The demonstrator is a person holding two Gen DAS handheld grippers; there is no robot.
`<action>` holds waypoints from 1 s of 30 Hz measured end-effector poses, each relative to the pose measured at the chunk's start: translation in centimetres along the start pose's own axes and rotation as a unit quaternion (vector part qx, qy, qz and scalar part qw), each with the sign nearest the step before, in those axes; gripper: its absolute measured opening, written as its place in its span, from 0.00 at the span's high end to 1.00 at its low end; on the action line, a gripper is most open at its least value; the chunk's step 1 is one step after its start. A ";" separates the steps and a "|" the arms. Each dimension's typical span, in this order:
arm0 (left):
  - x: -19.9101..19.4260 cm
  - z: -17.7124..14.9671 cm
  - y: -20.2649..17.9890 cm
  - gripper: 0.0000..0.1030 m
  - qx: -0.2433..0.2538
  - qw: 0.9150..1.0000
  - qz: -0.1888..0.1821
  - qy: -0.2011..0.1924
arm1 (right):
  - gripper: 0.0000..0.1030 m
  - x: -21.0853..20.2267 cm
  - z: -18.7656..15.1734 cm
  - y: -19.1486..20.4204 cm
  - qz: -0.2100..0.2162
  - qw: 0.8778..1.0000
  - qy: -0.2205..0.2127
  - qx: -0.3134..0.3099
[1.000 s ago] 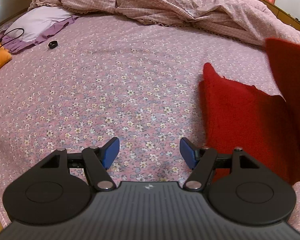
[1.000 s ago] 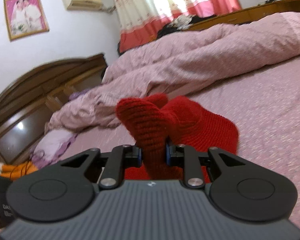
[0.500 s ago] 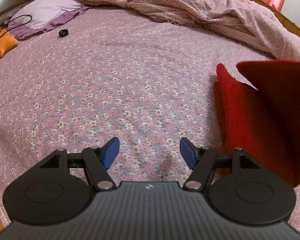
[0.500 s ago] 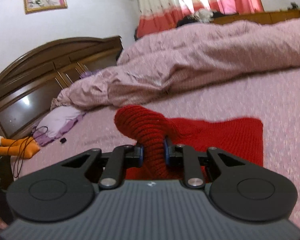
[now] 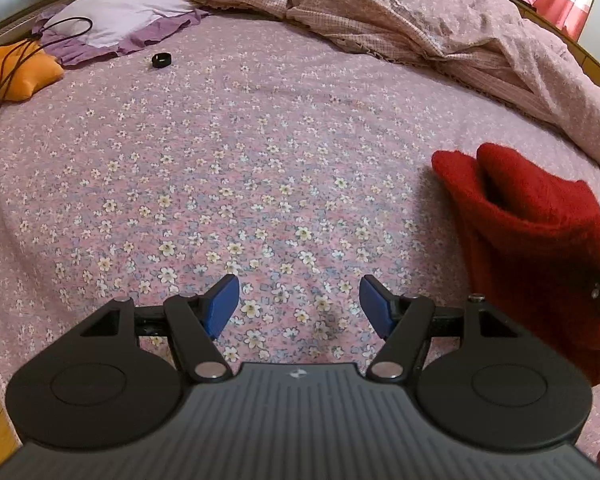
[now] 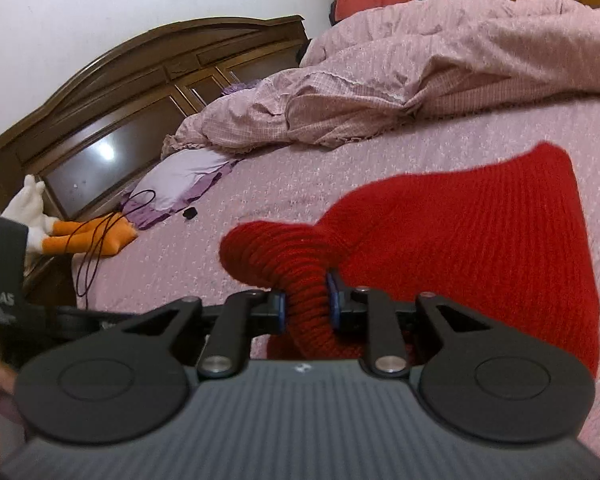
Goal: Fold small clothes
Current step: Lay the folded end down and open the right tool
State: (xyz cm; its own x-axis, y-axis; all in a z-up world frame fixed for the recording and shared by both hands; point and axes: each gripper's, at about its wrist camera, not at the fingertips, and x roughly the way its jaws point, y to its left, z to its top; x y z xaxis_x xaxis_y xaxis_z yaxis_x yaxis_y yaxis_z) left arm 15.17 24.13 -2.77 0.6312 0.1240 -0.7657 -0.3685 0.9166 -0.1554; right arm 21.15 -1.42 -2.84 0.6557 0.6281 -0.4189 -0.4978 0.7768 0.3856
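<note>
Left wrist view: left gripper [image 5: 298,304] hovers over the bare flowered bedsheet [image 5: 236,168], jaws wide apart, nothing between the blue pads [image 5: 222,304]. Red knit garment [image 5: 532,240] sits toward the right edge of the bed, partly lifted, one layer bulging up over another. A bit of the other tool shows at the far right edge of this view. Crumpled pink quilt [image 5: 420,20] along the far side of the bed; purple pillow [image 5: 120,20], orange plush toy [image 5: 16,72] with a black cord, and a small black ring [image 5: 161,59] near the head-end corner.

Right wrist view: right gripper [image 6: 306,304] is clamped on a thick bunched fold of the red knit garment, pads pressing both sides of the roll; the jaws are easing open a little, cloth between them. The rest of the garment lies flat on the sheet beyond and to the right. Wooden headboard [image 6: 120,92] behind.

Step in hand, my read: carrying the gripped edge across to lay a fold. To do it well, bring the edge low over the flat part, line it up with the opposite edge, and let go only once it rests on the lower layer. Thick knit will spring back, so the free left gripper could press the crease or pin the flat layer. Risk: dragging the whole piece across the sheet.
</note>
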 end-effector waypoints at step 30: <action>-4.2 2.0 -12.0 0.31 0.092 0.985 -0.141 -0.038 | 0.45 -10.8 -0.5 -6.2 -0.090 0.984 -0.088 0.123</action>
State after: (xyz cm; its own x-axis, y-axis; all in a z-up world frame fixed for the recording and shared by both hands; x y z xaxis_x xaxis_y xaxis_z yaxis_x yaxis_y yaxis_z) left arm 18.28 13.36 3.59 0.7429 -0.1235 -0.6579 -0.0462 0.9710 -0.2344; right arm 16.94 -13.00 -1.13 0.8197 0.4469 -0.3583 -0.2261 0.8272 0.5145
